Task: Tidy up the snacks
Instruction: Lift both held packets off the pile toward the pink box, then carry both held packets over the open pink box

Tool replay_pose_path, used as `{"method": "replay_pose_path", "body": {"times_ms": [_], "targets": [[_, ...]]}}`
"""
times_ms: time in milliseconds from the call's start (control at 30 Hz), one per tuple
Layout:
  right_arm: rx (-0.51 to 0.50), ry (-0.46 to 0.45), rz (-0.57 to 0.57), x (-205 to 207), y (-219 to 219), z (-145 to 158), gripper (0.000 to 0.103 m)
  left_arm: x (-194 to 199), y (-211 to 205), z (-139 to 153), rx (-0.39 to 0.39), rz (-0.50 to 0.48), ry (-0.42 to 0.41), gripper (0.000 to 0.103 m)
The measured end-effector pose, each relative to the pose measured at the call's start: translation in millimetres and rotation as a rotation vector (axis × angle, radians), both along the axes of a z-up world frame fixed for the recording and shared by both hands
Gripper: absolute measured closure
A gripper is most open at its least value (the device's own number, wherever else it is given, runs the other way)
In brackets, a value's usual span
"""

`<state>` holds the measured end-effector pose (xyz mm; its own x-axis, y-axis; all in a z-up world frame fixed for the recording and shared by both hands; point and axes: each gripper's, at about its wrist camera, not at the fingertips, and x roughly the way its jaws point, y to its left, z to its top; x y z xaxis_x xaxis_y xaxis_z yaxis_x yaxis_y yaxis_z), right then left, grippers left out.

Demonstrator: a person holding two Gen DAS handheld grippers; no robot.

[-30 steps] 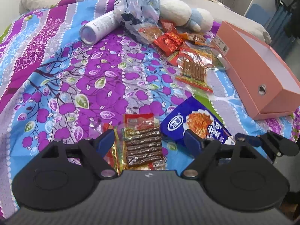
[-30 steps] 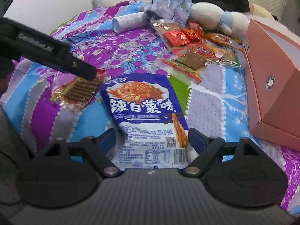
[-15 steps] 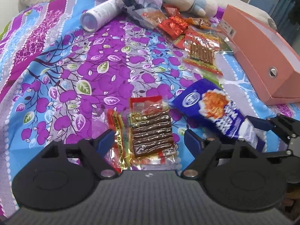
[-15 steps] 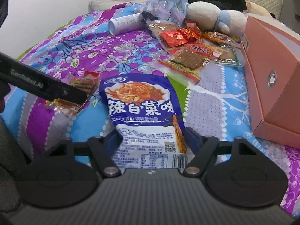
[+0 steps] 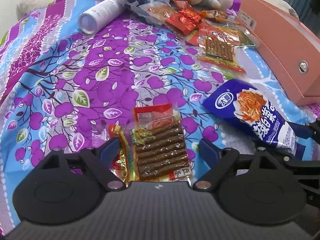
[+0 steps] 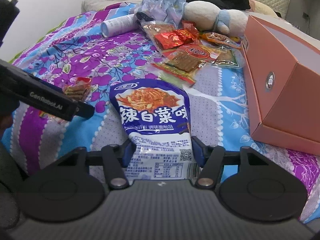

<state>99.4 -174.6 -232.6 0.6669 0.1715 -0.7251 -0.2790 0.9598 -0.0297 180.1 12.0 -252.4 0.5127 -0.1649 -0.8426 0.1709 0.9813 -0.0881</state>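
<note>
Snacks on floral bedspread point(image 5: 84, 76) | left gripper point(image 5: 158, 150): jaws closing, spread wide either side of brown-stick snack packet point(image 5: 160, 150), pads clear of it | right gripper point(image 6: 162, 152): jaws closing, pads pressing edges of blue snack bag point(image 6: 154, 110) | pink box point(image 6: 280, 92) just right of bag

**Snacks strewn over a flowered bed**

The bed point(image 5: 84, 76) wears a purple and blue leaf-print cover. On it lie a clear pack of brown sticks point(image 5: 160, 146), a blue snack bag point(image 6: 154, 108), a heap of red and orange packets point(image 6: 180, 46), a white tube point(image 5: 100, 18), a crumpled plastic bag point(image 6: 164, 6), a plush toy point(image 6: 212, 16) and a pink box point(image 6: 280, 84) at the right.
</note>
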Motion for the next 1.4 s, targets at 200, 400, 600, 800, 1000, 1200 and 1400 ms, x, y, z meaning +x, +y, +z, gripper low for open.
{"method": "replay_pose_path", "body": {"times_ms": [200, 400, 600, 800, 1000, 1200, 1400], "targets": [[0.024, 0.014, -0.02, -2, -3, 3, 0.042, -5, 7, 5, -0.028, 0.012, -0.022, 0.041], [0.047, 0.028, -0.057, -2, -3, 12, 0.042, -15, 9, 14, -0.075, 0.037, -0.042, 0.047], [0.034, 0.021, -0.059, -2, 2, 21, 0.043, -20, 21, 22, -0.136, 0.072, -0.049, 0.048], [0.019, 0.025, -0.066, 0, 6, 29, 0.043, -27, 27, 36, -0.185, 0.104, -0.06, 0.048], [0.007, 0.003, -0.071, 0, 8, 45, 0.043, -30, 23, 55, -0.195, 0.119, -0.086, 0.048], [0.01, -0.034, -0.084, 0, 1, 72, 0.043, -32, 16, 83, -0.232, 0.122, -0.118, 0.048], [0.027, -0.077, -0.091, -1, -8, 102, 0.043, -37, 3, 114, -0.242, 0.118, -0.16, 0.048]]}}
